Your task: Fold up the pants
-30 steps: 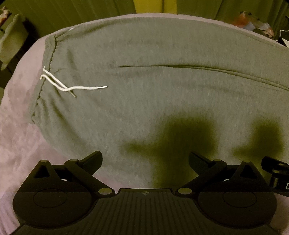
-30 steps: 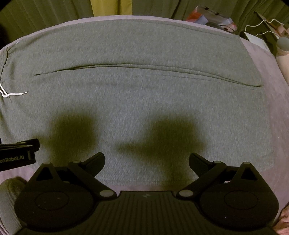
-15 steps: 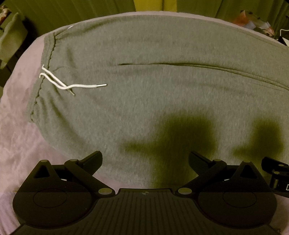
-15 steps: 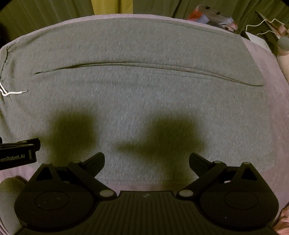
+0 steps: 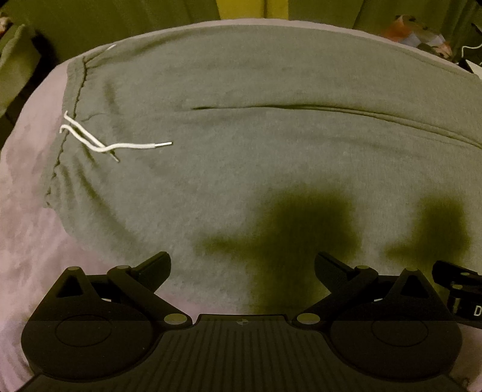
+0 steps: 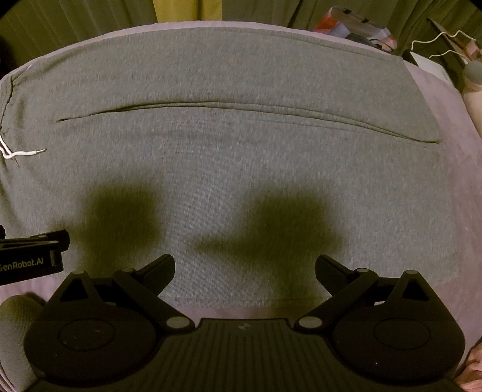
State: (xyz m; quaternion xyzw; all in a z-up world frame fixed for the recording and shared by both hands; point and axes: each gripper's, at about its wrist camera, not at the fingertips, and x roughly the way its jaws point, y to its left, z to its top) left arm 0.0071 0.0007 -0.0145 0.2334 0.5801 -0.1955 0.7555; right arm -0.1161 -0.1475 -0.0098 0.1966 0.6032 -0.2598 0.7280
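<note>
The pants lay spread flat and sideways in front of me on a mauve bedsheet, waistband to my left, leg hems to my right. They were grey, a soft, fleecy knit, smooth apart from some gathers at the elastic waistband. The two legs lay side by side, a long dark seam-like gap between them. A white drawstring trailed from the waist onto the fabric, its ends capped with small metal tips. Green curtains hung beyond the far edge.

My left tongs stood wide open and held nothing, hovering over the near edge of the pants toward the waist. My right tongs were just as wide open and empty, above the near hem of the nearer leg. Both threw blurry dark shadows on the cloth. I could not tell whether either touched the fabric.
</note>
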